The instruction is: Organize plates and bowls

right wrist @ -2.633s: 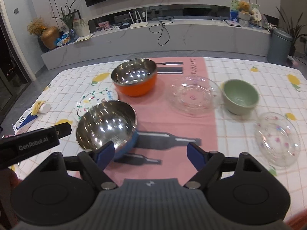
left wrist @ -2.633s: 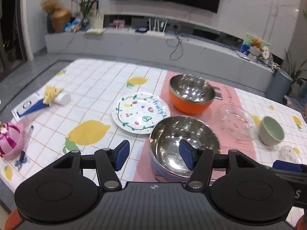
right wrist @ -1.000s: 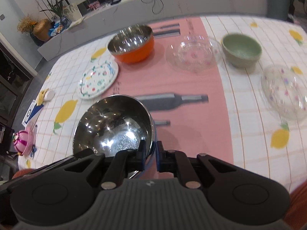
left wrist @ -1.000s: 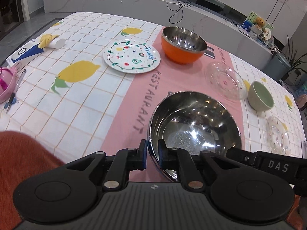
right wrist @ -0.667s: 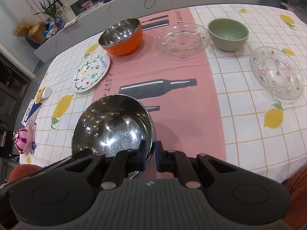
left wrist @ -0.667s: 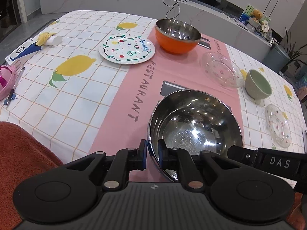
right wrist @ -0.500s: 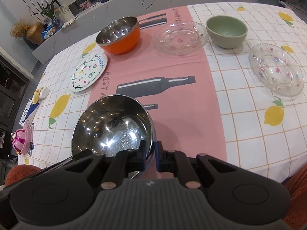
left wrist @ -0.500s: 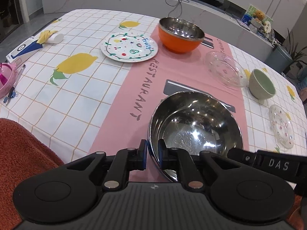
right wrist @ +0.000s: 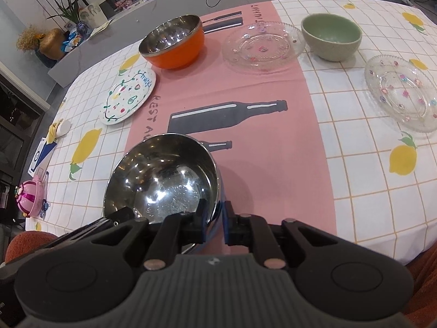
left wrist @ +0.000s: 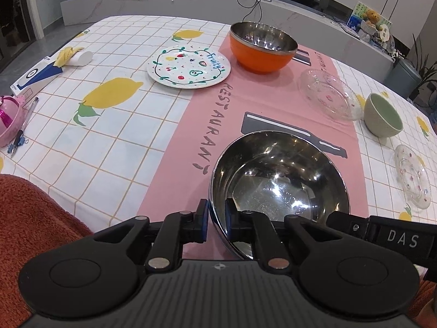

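i see the table (left wrist: 114, 147) under a pink runner (right wrist: 245, 87). the steel bowl (left wrist: 278, 180) hangs over its near end, my left gripper (left wrist: 215, 220) clamped on the rim at 7 o'clock, my right gripper (right wrist: 214, 216) clamped at 5 o'clock. orange bowl (left wrist: 262, 46) at 12 o'clock.

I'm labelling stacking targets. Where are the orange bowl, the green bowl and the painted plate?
orange bowl (left wrist: 259, 54), left wrist view, on its orange outer wall.
green bowl (right wrist: 330, 31), right wrist view, on its inner bottom.
painted plate (left wrist: 188, 67), left wrist view, on its white centre.
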The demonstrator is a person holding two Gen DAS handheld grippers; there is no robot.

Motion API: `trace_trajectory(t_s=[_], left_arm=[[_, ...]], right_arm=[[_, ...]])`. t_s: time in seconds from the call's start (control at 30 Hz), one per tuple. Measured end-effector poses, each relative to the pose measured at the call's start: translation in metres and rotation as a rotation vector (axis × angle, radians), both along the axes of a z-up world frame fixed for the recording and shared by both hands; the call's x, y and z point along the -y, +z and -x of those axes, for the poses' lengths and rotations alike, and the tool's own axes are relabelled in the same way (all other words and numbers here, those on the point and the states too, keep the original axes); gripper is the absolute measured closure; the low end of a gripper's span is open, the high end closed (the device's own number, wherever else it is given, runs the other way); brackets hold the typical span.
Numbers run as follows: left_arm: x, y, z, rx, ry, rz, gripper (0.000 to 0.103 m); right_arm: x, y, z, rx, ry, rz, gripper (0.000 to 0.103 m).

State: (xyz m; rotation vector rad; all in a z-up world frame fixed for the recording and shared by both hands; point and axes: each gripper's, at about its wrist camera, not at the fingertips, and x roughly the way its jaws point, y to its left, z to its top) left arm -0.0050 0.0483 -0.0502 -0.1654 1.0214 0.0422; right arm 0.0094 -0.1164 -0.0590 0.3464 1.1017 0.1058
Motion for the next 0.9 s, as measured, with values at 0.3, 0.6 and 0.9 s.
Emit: trace_trajectory(t_s=[0.3, 0.6, 0.9], left_arm=[[-0.001, 0.010, -0.001, 0.032, -0.013, -0.042, 0.079], [-0.004, 0.044, -0.012, 0.083, -0.070, -0.058, 0.073], [-0.001, 0.072, -0.061, 0.101, -0.168, -0.064, 0.071]], right_arm=[[0.005, 0.009, 0.001, 0.042, 0.001, 0.060, 0.056], [0.008, 0.034, 0.000, 0.098, 0.007, 0.079, 0.040], [0.019, 0.053, -0.038, 0.103, -0.014, 0.076, 0.035]])
